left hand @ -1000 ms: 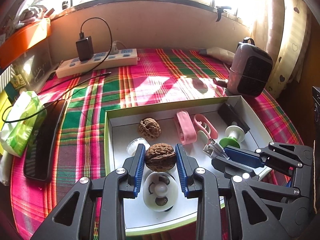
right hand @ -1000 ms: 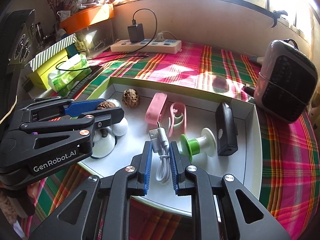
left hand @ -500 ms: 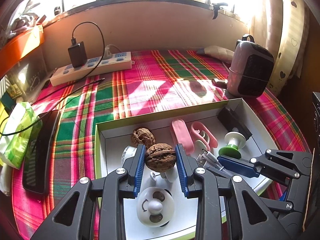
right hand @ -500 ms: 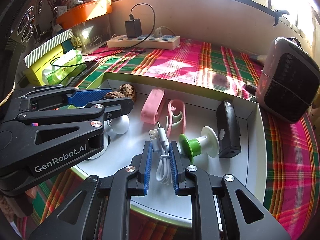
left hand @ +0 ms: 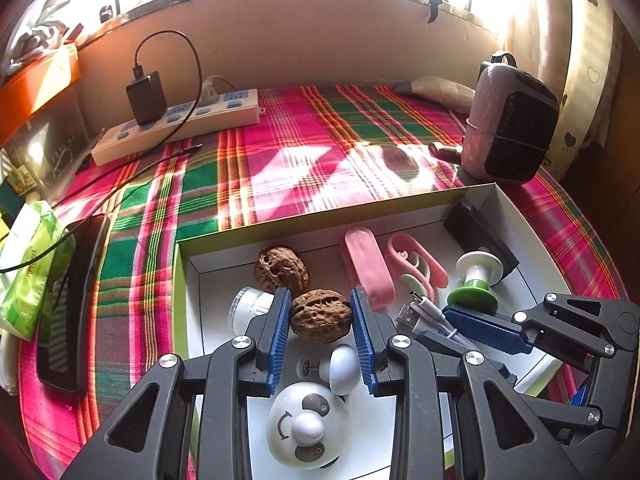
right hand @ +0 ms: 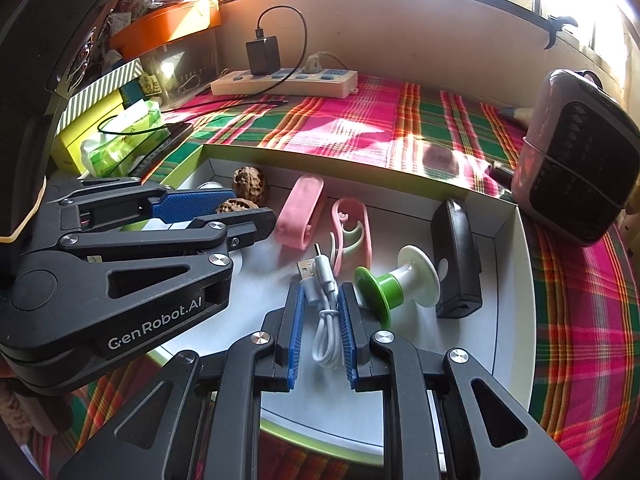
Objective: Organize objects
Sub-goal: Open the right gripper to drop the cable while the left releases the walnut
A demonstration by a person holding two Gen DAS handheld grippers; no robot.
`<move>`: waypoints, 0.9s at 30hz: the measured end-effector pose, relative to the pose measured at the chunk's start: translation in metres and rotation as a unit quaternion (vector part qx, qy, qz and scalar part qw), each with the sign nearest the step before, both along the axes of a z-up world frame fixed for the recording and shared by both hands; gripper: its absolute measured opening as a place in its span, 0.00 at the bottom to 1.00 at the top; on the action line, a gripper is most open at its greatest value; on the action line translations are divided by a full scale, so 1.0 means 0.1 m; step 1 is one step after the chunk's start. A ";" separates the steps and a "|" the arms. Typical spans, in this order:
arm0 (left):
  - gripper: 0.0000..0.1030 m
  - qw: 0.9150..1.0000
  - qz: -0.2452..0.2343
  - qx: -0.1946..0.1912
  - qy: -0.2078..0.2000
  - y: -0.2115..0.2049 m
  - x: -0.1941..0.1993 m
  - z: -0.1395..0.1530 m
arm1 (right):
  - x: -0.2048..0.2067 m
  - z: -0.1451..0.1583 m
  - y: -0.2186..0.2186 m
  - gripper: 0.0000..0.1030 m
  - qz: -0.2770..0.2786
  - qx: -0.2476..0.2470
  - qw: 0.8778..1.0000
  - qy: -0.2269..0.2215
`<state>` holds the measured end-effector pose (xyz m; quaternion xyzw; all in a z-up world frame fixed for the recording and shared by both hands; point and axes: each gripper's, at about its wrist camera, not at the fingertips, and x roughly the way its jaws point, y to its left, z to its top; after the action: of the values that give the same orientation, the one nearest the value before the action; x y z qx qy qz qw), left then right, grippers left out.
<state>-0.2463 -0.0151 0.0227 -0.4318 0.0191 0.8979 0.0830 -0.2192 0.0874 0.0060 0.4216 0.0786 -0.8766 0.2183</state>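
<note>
My left gripper (left hand: pixel 321 312) is shut on a brown walnut (left hand: pixel 321 321) and holds it above the white box (left hand: pixel 404 206). A second walnut (left hand: pixel 281 270) lies in the box's far left corner. My right gripper (right hand: pixel 322 304) is shut on a coiled white USB cable (right hand: pixel 325 312) over the box's front part; the cable also shows in the left wrist view (left hand: pixel 430 314). In the box lie a pink case (right hand: pixel 301 212), a pink clip (right hand: pixel 352 228), a green and white spool (right hand: pixel 400 282), a black device (right hand: pixel 458 256) and a white panda-face piece (left hand: pixel 306 426).
The box sits on a plaid tablecloth (left hand: pixel 280 156). Behind it are a power strip (left hand: pixel 180 124) with a black charger, and a pink and black heater (left hand: pixel 510 124) at the right. A tissue pack (left hand: pixel 28 268) and a dark phone (left hand: pixel 74 304) lie at the left.
Both grippers have risen a little while holding the walnut and the cable. The left one has drawn back, so more of the panda-face piece shows beneath it.
</note>
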 end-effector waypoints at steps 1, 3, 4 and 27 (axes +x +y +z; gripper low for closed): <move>0.28 1.000 0.001 0.001 -0.001 0.00 0.00 0.00 | 0.00 0.00 0.00 0.18 0.000 -0.001 1.000 0.000; 0.28 1.000 0.001 0.003 -0.004 -0.01 -0.01 -0.01 | 0.00 0.00 0.00 0.18 0.000 -0.001 1.000 0.000; 0.28 1.000 0.002 0.002 -0.005 -0.01 -0.01 -0.02 | 0.00 0.00 0.00 0.18 0.001 -0.001 1.000 0.001; 0.31 1.000 0.005 0.001 -0.003 -0.02 0.07 0.03 | 0.08 0.03 -0.01 0.36 0.004 0.001 1.000 0.006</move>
<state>-0.2398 -0.0171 0.0258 -0.4347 0.0152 0.8970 0.0789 -0.2117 0.0866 0.0086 0.4159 0.0826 -0.8784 0.2205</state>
